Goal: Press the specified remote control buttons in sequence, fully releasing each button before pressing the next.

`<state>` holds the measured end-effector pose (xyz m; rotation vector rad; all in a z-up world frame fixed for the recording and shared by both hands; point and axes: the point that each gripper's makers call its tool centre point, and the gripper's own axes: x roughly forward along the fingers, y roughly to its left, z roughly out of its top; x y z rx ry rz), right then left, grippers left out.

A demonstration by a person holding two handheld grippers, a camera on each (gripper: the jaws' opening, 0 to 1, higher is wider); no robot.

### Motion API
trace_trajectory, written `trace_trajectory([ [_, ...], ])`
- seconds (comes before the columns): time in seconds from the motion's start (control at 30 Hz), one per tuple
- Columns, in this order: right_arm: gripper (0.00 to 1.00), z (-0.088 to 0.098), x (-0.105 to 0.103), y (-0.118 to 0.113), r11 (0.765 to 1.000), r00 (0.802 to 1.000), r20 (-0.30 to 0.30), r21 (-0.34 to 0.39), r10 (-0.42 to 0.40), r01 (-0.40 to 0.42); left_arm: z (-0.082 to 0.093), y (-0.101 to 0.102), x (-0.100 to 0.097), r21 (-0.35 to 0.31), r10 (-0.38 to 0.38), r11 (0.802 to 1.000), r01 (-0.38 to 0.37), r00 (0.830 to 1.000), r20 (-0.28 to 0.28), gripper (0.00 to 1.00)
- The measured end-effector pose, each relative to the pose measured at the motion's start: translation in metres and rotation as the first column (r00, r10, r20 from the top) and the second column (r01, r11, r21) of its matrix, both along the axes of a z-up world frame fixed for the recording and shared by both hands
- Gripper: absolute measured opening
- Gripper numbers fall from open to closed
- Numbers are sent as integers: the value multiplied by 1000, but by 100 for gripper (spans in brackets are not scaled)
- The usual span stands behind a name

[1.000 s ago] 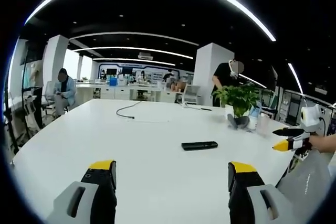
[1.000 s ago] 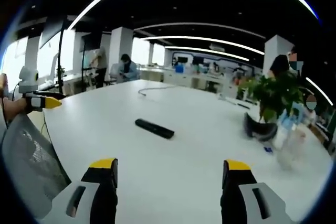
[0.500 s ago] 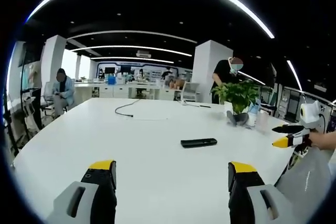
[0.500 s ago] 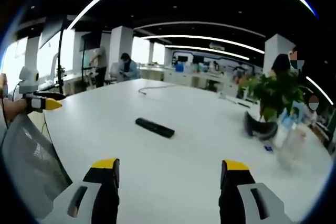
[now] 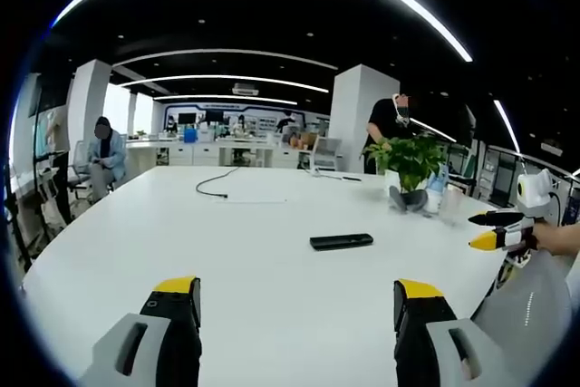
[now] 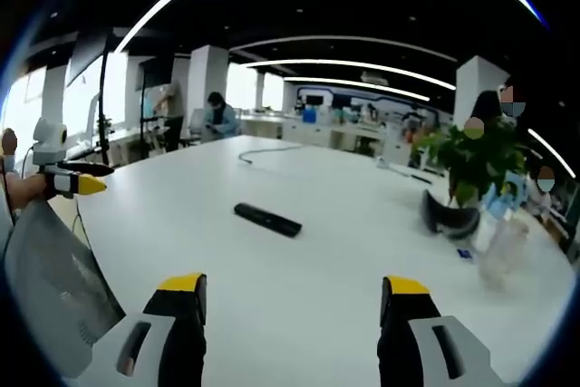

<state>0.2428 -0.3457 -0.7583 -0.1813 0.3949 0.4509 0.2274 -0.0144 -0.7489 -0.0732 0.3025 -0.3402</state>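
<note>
Here the white table (image 5: 136, 242) is the biggest thing, with a smooth, matte top and a rounded edge; its near part is cut off below both views. On it, near the middle, lies the remote control (image 5: 342, 242), a thin, flat black bar; in the right gripper view the remote control (image 6: 267, 219) lies slanted, well ahead of the jaws. Its buttons are too small to make out. Nothing touches it.

Beyond it, near the far side, stands a potted plant (image 5: 412, 165) with green leaves, and beside it some clear plastic bottles (image 6: 497, 242), which look blurred. A thin dark cable (image 5: 217, 189) curls on the far part of the table. A grey mesh chair back (image 6: 50, 287) is cut off at the edge.

The left gripper (image 5: 294, 314) has its grey jaws with black and yellow tips spread wide, holding nothing, over the near table. The right gripper (image 6: 292, 310) is the same, jaws wide apart and empty. In the left gripper view the right gripper (image 5: 497, 231) appears small at the right edge, with a hand behind it.
</note>
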Motion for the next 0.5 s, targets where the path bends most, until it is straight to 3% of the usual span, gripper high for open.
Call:
trace_trajectory([
  [0.13, 76, 1, -1, 1, 1000, 1000, 0, 3, -2, 2, -1, -3, 0, -12, -13, 1000, 13, 1000, -8, 91],
  [0.27, 76, 2, -2, 6, 998, 1000, 19, -52, 23, -22, -4, -10, -3, -1, -45, 999, 45, 998, -32, 91],
  [0.5, 73, 7, 0, -4, 1000, 999, 24, 23, -22, 21, -5, -16, -4, -18, -72, 997, 71, 996, -58, 92],
])
